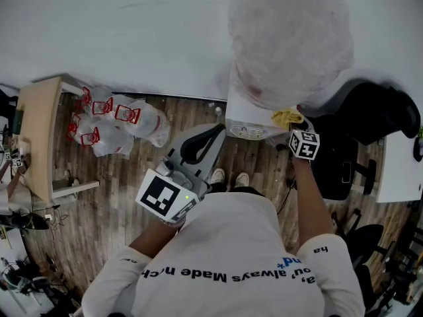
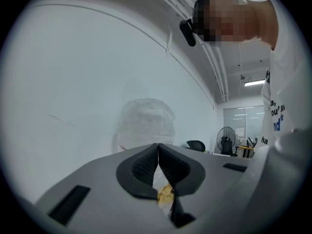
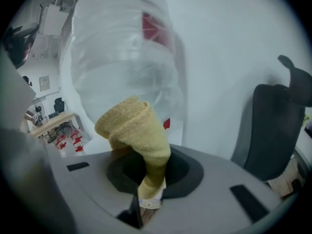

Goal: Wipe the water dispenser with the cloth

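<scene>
The person wears a white short-sleeved T-shirt [image 1: 231, 249] with dark lettering; the grey left gripper [image 2: 157, 149] and right gripper [image 3: 146, 179] have black fingers [image 2: 139, 169].

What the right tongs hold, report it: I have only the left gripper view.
Observer: The right tongs are shut on a yellow cloth.
Operator: Place them against the dispenser.
Observer: In the head view they hold the cloth at the top right corner of the dispenser, just under the bottle.
Operator: Describe the floor to the dispenser's left.
Observer: Clear bags with red labels lie there by the wall, next to a wooden table.
</scene>
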`<state>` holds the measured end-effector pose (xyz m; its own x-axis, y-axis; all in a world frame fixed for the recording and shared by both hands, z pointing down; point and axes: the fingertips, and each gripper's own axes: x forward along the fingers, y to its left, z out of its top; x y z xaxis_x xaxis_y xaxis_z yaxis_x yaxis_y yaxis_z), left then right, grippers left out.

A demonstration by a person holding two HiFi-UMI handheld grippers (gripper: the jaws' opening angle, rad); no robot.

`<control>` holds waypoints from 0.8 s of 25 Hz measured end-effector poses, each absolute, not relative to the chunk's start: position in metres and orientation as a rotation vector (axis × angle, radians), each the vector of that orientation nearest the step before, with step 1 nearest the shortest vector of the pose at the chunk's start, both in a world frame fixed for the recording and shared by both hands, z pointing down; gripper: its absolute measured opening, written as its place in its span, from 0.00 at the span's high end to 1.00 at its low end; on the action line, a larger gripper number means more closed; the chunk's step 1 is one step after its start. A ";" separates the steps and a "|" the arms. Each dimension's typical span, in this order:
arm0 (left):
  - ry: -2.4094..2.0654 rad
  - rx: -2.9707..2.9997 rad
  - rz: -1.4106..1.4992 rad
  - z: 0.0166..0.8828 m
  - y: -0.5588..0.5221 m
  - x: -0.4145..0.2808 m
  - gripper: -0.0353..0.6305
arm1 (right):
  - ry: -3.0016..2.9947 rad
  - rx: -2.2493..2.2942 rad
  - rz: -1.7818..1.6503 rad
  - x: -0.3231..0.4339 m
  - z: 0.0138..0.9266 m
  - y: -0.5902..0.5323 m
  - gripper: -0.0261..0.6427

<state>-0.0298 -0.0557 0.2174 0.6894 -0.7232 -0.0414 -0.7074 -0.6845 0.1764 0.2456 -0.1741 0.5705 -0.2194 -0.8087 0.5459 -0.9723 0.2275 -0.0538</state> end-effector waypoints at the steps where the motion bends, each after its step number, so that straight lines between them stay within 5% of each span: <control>1: -1.173 2.751 -0.160 0.218 -0.056 -0.030 0.92 | -2.095 1.665 0.560 0.254 0.569 -0.182 0.87; 20: -1.256 2.705 -0.097 0.226 -0.079 -0.035 0.92 | -2.049 1.564 0.790 0.287 0.606 -0.280 0.87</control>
